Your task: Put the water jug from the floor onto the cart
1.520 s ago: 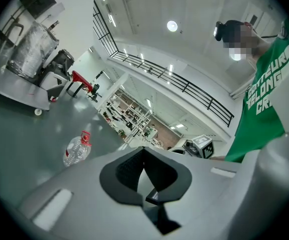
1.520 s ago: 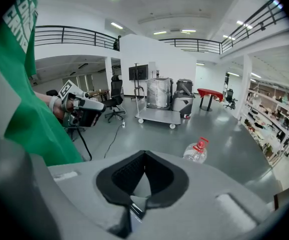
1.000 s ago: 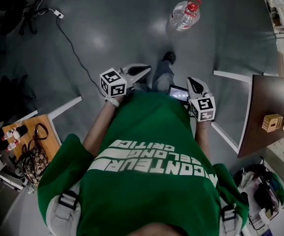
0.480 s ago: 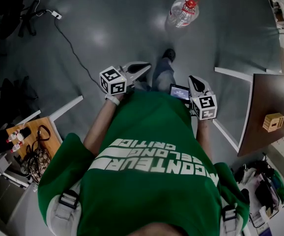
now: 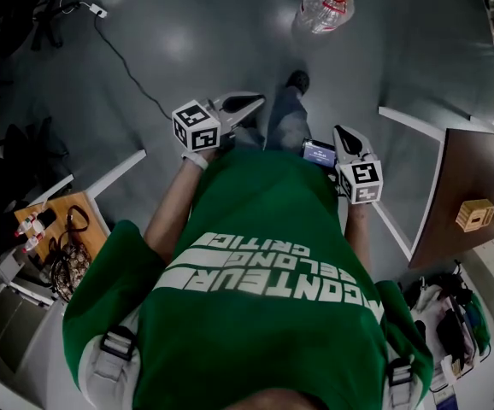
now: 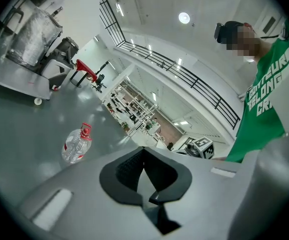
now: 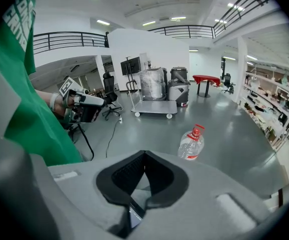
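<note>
The water jug (image 5: 326,5), clear plastic with a red cap and handle, stands upright on the grey floor at the top of the head view, well ahead of both grippers. It also shows as the jug (image 6: 77,145) in the left gripper view and the jug (image 7: 191,143) in the right gripper view. The flat cart (image 7: 153,108), loaded with wrapped machines, stands farther back; the same cart (image 6: 14,81) is at the left of the left gripper view. My left gripper (image 5: 249,104) and right gripper (image 5: 344,134) are held at waist height, both shut and holding nothing.
A black cable with a power strip (image 5: 97,9) runs over the floor at the upper left. A dark wooden table (image 5: 469,178) with a small wooden block (image 5: 474,214) is at the right. A small table (image 5: 59,229) with bottles and cords stands at the left. My shoe (image 5: 296,81) is between the grippers and the jug.
Both grippers have moved a little forward over the floor with the person's step, and the jug sits higher in the head view. Both stay shut.
</note>
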The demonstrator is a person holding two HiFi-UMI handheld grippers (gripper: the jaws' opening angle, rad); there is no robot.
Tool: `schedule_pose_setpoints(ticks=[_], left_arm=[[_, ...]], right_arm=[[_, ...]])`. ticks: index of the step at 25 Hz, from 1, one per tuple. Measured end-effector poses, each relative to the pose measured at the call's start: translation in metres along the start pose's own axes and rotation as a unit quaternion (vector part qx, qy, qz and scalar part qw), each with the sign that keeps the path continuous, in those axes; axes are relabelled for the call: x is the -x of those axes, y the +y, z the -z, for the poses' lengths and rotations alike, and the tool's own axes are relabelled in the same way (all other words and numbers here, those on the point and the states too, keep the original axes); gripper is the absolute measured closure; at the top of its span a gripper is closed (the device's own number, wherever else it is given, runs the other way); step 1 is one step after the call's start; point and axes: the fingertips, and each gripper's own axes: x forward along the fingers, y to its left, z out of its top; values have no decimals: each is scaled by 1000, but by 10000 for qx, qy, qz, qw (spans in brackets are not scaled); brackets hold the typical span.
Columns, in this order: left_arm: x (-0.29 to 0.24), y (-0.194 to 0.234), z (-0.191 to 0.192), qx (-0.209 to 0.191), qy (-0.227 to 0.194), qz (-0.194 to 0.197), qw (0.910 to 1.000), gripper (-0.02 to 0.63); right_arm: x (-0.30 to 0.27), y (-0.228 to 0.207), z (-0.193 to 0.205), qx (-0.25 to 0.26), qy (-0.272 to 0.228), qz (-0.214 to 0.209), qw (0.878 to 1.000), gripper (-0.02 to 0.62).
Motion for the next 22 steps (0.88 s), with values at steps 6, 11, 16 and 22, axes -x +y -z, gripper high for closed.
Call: schedule_pose_setpoints(ticks=[6, 11, 16, 22], left_arm=[[-17, 18, -9, 85, 36, -173, 9998, 600], [-32, 33, -19, 207, 47, -307, 9993, 600], [-46, 48, -30, 312, 60, -468, 9984, 600], [-75, 65, -53, 308, 135, -604, 9976, 600]], right_arm=[[-8, -31, -9, 48, 103, -94, 9999, 601], [-15, -61, -15, 35, 242, -138, 9996, 601], [-25, -86, -23, 43, 335, -254, 9991, 601], [-42, -132, -40, 22, 275, -322, 9991, 601]])
